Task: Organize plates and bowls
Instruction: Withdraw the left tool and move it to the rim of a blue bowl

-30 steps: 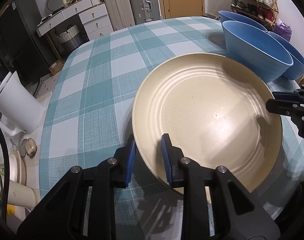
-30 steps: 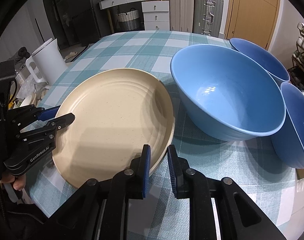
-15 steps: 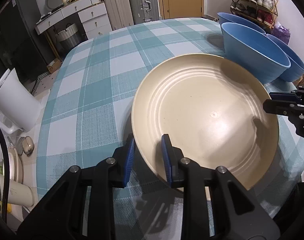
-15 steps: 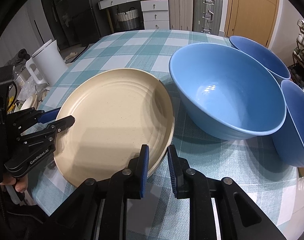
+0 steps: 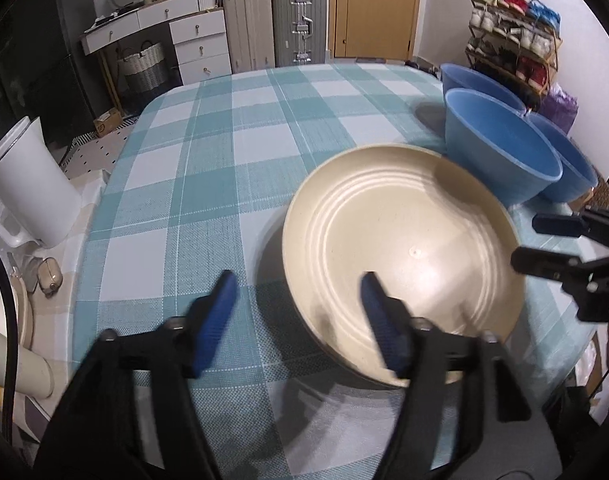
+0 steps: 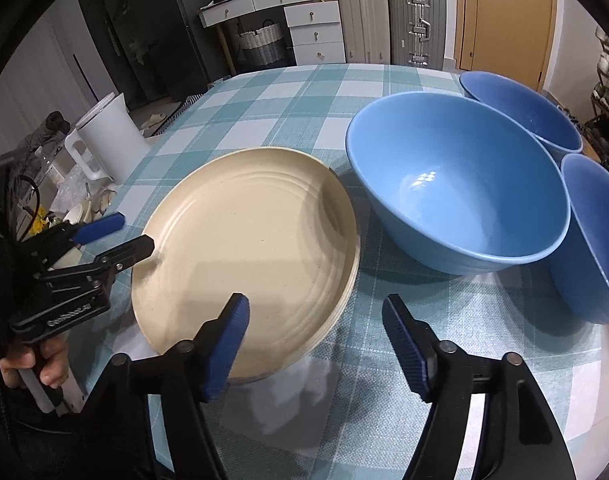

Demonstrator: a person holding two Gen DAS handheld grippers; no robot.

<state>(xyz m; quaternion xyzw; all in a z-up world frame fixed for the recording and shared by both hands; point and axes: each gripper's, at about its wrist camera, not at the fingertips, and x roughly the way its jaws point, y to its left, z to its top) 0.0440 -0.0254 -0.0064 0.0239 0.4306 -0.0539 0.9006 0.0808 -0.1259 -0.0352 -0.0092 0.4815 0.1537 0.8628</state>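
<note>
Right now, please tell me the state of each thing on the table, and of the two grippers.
Cream plate: flat on the table, released.
Nearest blue bowl: upright, empty.
Two other blue bowls: upright, empty.
Left gripper: open, astride the plate's rim.
Right gripper: open, astride the plate's rim.

A surface (image 6: 264, 108) covered in teal-and-white check is seen. At 12 o'clock two hard suitcases (image 6: 392, 20) are stood against the wall, with a wooden door (image 6: 504, 16) at 1 o'clock and a white drawer unit (image 6: 316, 32) at 11. A shoe rack (image 5: 512, 36) is placed at 2 o'clock.
</note>
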